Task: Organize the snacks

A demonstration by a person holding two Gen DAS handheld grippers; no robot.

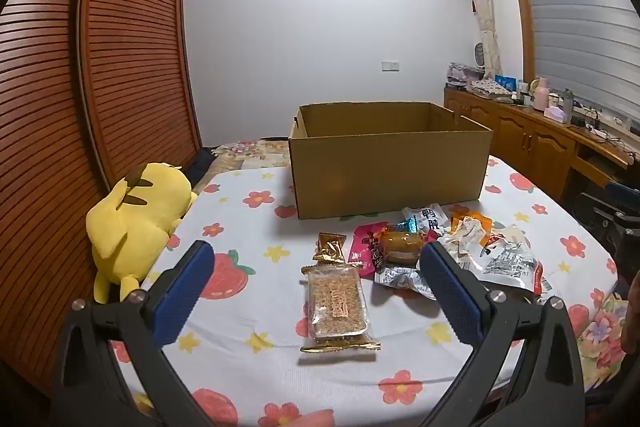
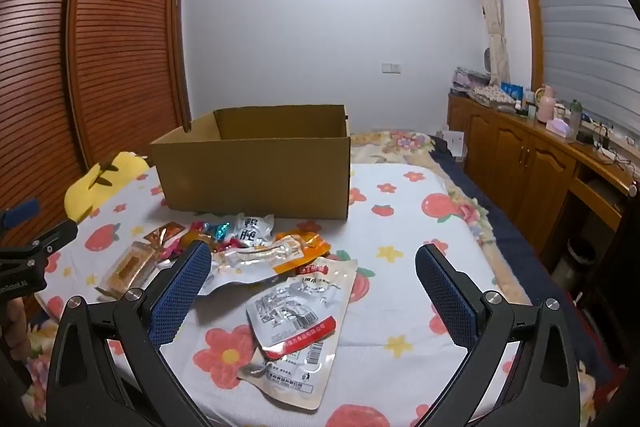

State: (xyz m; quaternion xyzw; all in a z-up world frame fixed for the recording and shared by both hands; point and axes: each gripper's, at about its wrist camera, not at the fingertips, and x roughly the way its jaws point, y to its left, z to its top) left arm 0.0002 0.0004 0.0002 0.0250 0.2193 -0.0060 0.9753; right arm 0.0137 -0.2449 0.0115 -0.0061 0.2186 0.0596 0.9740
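Note:
An open cardboard box (image 1: 390, 163) stands on the flowered cloth, also in the right wrist view (image 2: 256, 175). A clear gold-ended cracker bar (image 1: 338, 301) lies between the fingers of my open left gripper (image 1: 316, 261). A pile of snack packets (image 1: 452, 247) lies right of it. In the right wrist view my open right gripper (image 2: 314, 261) hovers over a silver pouch with a red band (image 2: 300, 323); the other packets (image 2: 248, 247) lie beyond it, and the cracker bar (image 2: 128, 269) is at the left. Both grippers are empty.
A yellow plush toy (image 1: 136, 223) lies at the table's left edge beside a slatted wooden wardrobe (image 1: 120, 47). A wooden cabinet with bottles (image 2: 552, 155) runs along the right wall. The left gripper's body (image 2: 28, 251) shows at the left edge of the right wrist view.

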